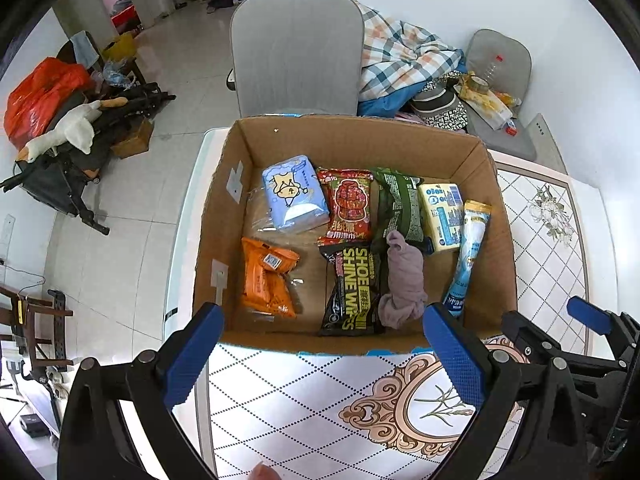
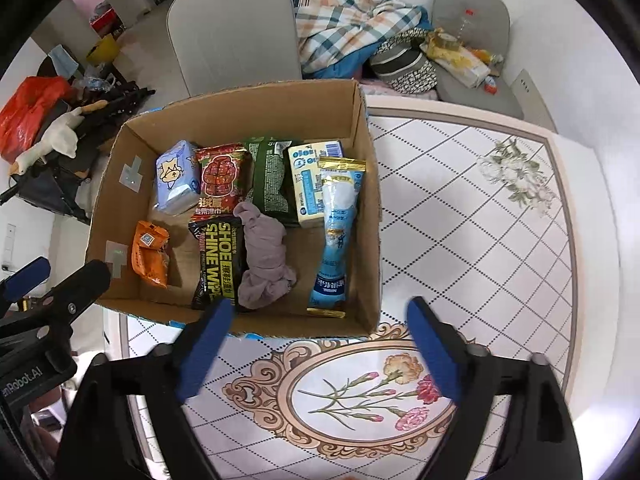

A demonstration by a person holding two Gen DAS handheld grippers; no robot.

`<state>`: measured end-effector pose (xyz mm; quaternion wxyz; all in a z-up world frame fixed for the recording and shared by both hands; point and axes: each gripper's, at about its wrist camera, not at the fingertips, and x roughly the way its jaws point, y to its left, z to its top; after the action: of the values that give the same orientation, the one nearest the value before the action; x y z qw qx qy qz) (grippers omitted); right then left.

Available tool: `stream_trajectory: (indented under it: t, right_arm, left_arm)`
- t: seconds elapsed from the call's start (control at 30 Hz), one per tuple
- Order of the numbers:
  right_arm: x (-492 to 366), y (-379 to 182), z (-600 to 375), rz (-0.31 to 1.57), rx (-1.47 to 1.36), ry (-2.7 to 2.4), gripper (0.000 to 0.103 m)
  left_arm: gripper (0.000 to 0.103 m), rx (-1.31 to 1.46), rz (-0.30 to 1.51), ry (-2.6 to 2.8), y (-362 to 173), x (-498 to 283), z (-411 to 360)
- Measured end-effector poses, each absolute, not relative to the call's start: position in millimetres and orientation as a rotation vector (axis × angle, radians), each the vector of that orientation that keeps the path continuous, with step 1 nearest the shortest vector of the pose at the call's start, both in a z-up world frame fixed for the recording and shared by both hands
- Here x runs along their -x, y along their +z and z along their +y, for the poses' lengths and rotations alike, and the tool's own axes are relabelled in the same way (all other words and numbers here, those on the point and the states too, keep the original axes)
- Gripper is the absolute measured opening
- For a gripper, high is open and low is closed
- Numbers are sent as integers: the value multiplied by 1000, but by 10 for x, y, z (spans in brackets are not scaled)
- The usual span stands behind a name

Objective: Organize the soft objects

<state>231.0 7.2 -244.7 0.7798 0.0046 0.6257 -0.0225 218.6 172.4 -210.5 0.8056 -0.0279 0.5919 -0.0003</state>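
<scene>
Surface: patterned counter [image 2: 460, 208], cardboard box [image 1: 496, 240] at its far-left edge.
Sock: grey sock [image 1: 402, 280] in box, long axis running away.
Left gripper [image 1: 320, 354]: wide open, empty, nearer.
Right gripper [image 2: 316, 344]: wide open, empty.

Cardboard box [image 1: 496, 240] sits on tabletop [image 1: 304, 412], chair [image 1: 296, 48] behind it. In box, far row: tissue pack [image 1: 294, 194] leftmost, butter-like block [image 1: 442, 216] rightmost. Near row: snack pouch [image 1: 268, 276] left, wipes pack [image 1: 352, 292] beside rolled cloth [image 1: 402, 280], tube sachet [image 1: 466, 256] along right wall.
</scene>
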Motion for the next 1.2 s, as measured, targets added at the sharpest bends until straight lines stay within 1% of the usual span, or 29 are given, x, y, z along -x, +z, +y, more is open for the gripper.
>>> stream_trajectory:
  t: [0.13, 0.17, 0.2, 0.4, 0.6, 0.77, 0.93, 1.2]
  right_arm:
    - [-2260, -2430, 65, 1349, 10, -60, 97]
    - [-2249, -2423, 63, 1350, 6, -61, 101]
    - [-2233, -2416, 62, 1349, 7, -62, 103]
    - [-2160, -2368, 39, 1343, 6, -65, 103]
    - [-2050, -2157, -8, 1310, -22, -61, 103]
    - [-1828, -1749, -73, 1246, -41, -56, 103]
    - [-1506, -1228, -130, 1169, -59, -40, 103]
    - [-1100, -539, -101, 1075, -45, -2, 103]
  left_arm:
    - [102, 65, 1273, 9, -2076, -2128, 1738]
    - [102, 63, 1270, 11, -2062, -2116, 1732]
    - [102, 59, 1268, 12, -2050, -2109, 1730]
    - [102, 45, 1246, 13, -1910, -2044, 1712]
    - [102, 14, 1236, 2, -1677, -1909, 1624]
    - [102, 28, 1187, -20, -1317, -1676, 1574]
    - [102, 34, 1118, -20, -911, -1429, 1563]
    - [102, 42, 1077, -47, -489, -1117, 1535]
